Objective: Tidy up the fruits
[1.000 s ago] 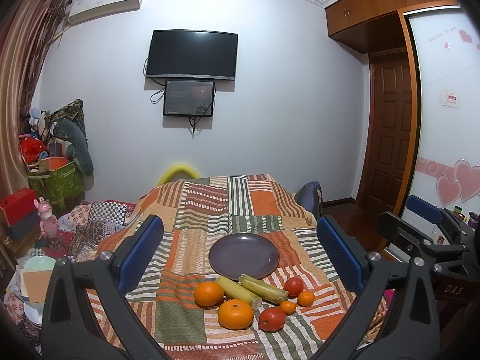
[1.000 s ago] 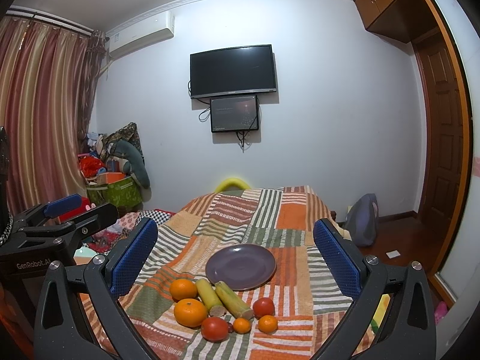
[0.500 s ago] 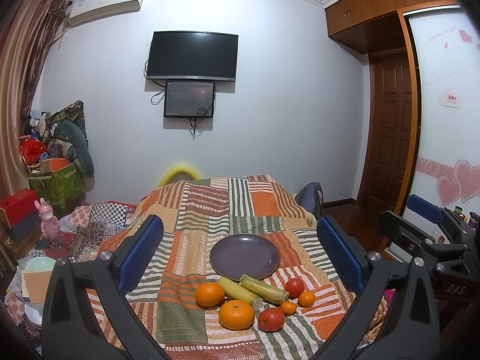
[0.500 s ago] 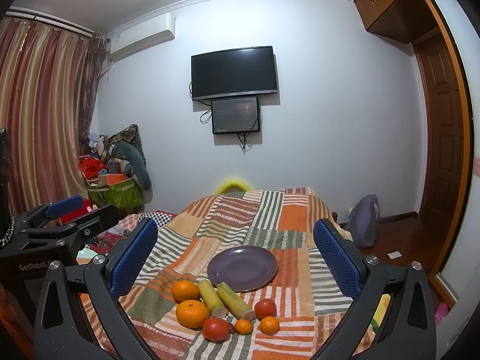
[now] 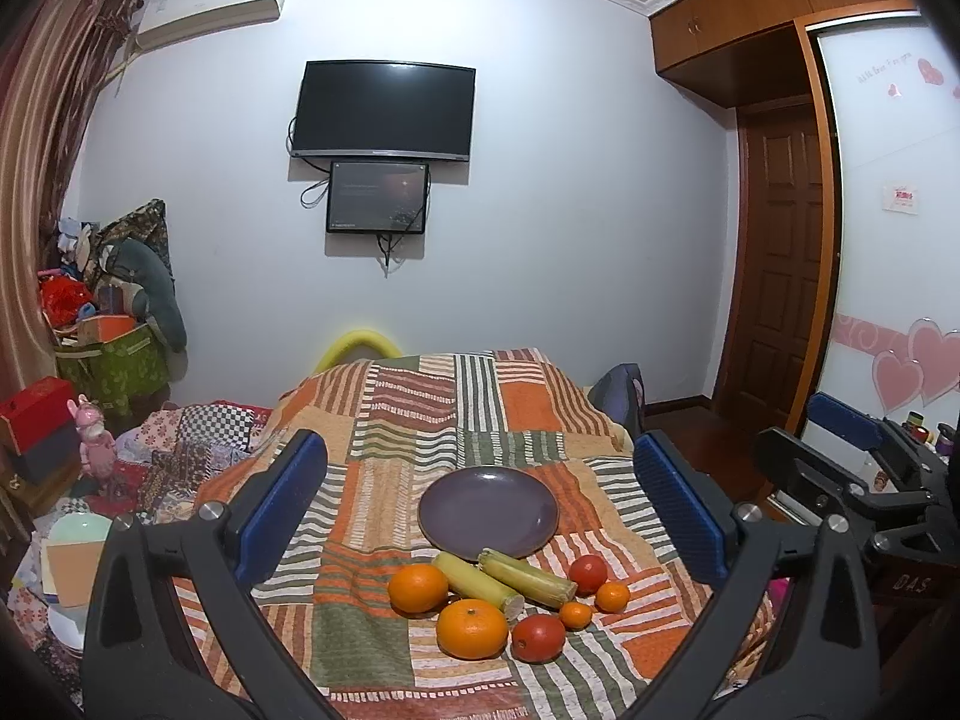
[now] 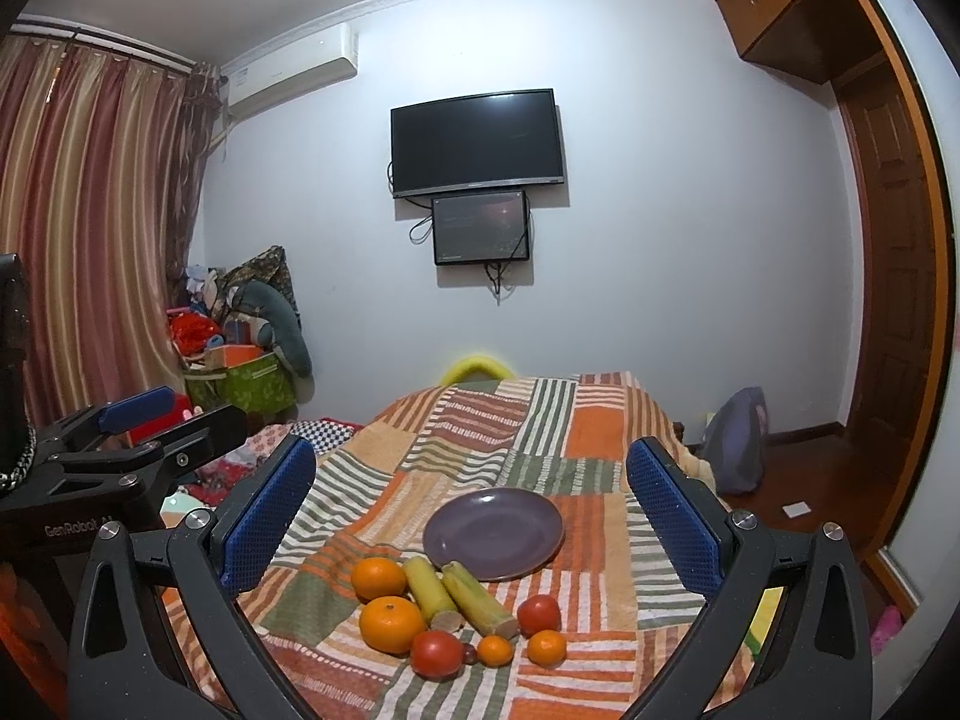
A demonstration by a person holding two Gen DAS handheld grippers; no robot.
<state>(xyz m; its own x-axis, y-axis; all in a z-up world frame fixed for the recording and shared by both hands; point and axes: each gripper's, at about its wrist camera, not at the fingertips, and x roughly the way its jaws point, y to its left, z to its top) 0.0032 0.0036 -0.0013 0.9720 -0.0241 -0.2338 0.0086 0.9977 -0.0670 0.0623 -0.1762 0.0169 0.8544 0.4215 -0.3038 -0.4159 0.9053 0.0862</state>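
Observation:
An empty purple plate (image 5: 488, 511) (image 6: 494, 531) rests on a table under a striped patchwork cloth (image 5: 420, 420). Just in front of it lie two large oranges (image 5: 471, 627) (image 6: 391, 623), two yellow-green sugarcane pieces (image 5: 527, 570) (image 6: 478, 599), two red tomatoes (image 5: 537, 637) (image 6: 437, 653) and two small tangerines (image 5: 612, 596) (image 6: 546, 647). My left gripper (image 5: 480, 498) hovers open above and before the fruit, holding nothing. The right gripper (image 6: 471, 504) is likewise open and empty. Each gripper shows at the edge of the other's view.
A yellow chair back (image 5: 359, 345) peeks over the table's far end. Boxes, bags and toys (image 5: 102, 348) crowd the left corner by the curtain. A grey bag (image 6: 735, 441) sits on the floor right of the table, near a wooden door (image 5: 780, 264).
Both grippers have crept slightly forward and lower toward the fruit; the plate and fruit lie where they were, and the jaws stay wide.

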